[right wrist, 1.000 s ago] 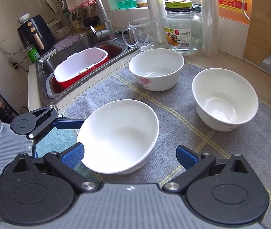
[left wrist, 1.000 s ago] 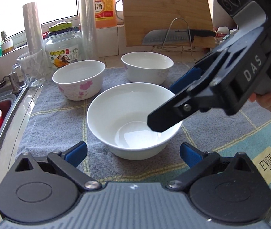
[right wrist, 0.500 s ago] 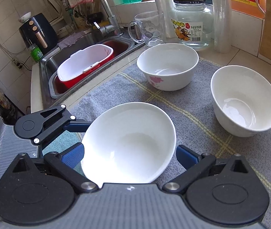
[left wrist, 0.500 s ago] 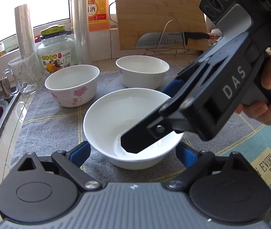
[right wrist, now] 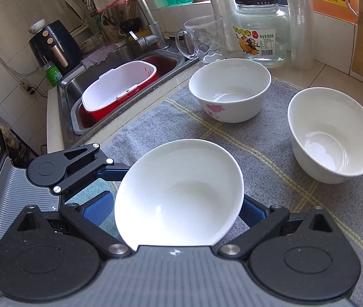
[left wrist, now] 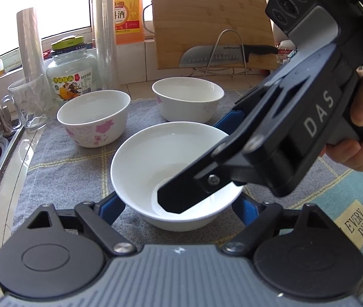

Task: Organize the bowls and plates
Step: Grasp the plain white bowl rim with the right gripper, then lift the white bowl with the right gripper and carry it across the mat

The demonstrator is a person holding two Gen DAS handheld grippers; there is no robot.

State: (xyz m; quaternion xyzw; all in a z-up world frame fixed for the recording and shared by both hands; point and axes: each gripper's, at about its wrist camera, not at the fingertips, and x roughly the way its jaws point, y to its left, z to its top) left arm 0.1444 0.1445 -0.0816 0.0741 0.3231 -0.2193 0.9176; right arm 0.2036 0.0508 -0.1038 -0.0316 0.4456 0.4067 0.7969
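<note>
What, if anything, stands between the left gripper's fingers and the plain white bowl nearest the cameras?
Nothing visible does. The left gripper has a blue finger on each side of the plain white bowl and is closing on it. The right gripper straddles the same bowl from another side, one finger reaching over the bowl's inside, not into that gap.

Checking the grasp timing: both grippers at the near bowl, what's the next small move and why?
Probably finish closing the left gripper on the plain bowl: its jaws are closing, the fingers flank the base, and the bowl sits on the grey towel, with the right gripper around it too.
</note>
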